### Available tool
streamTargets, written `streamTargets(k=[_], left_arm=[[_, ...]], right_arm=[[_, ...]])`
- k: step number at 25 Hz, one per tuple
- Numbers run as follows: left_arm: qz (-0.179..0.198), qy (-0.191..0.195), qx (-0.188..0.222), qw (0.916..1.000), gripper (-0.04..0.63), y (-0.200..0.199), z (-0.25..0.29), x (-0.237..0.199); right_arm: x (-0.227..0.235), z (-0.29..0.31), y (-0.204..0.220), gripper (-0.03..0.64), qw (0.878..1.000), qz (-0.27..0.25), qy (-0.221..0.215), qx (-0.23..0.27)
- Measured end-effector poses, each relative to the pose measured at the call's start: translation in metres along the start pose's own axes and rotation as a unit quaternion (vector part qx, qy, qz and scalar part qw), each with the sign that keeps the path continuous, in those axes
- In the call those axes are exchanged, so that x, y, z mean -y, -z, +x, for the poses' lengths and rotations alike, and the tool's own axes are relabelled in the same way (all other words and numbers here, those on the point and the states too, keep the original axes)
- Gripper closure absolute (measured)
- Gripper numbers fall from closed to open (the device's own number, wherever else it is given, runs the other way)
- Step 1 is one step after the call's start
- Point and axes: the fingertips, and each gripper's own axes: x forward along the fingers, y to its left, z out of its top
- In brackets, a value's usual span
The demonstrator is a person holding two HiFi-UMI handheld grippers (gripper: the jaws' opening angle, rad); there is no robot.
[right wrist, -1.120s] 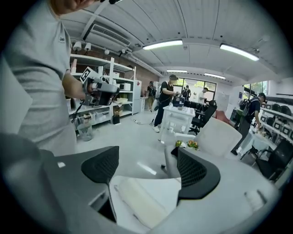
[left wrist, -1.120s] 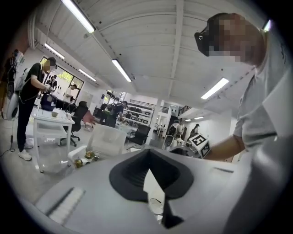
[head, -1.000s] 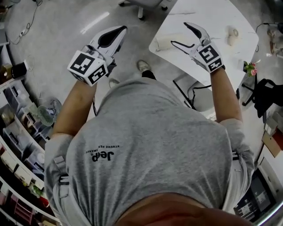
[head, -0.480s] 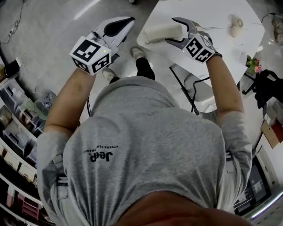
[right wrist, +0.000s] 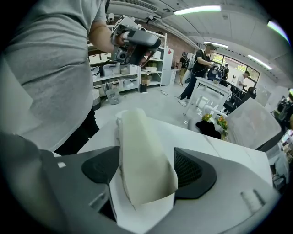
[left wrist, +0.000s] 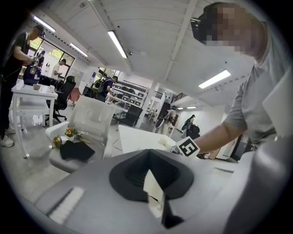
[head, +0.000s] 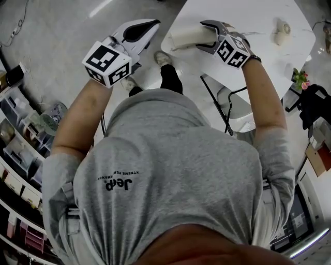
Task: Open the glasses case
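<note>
Two tools: right tool [right wrist: 147,170] open astride closed glasses case [right wrist: 143,151]; left tool [left wrist: 148,161] closed, empty

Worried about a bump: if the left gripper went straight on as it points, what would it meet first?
Probably the table, at its near edge: the left gripper, tongs shut, points at it and nothing shows between them. Depth is unclear, so it might pass just over the top.

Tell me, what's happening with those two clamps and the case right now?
Left hand-held gripper shut, empty, off the table. Right hand-held gripper open, jaws straddling the glasses case. Case closed, lying on the table. Nothing blocking.
</note>
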Motion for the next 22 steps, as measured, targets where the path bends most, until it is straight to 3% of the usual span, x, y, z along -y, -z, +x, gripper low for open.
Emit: streamTargets(k=[11,22], left_arm=[[-0.003,-0.003,0.003,1.0000,0.558,-0.002,-0.005,-0.004],[-0.005,-0.018,0.014,0.9997,0.558,-0.005,-0.025,-0.010]], right_arm=[[0.005,-0.008,-0.005,0.315,0.998,0.027,-0.051,0.008],[0.031,-0.028,-0.036,0.398,0.999,0.010,-0.036,0.024]])
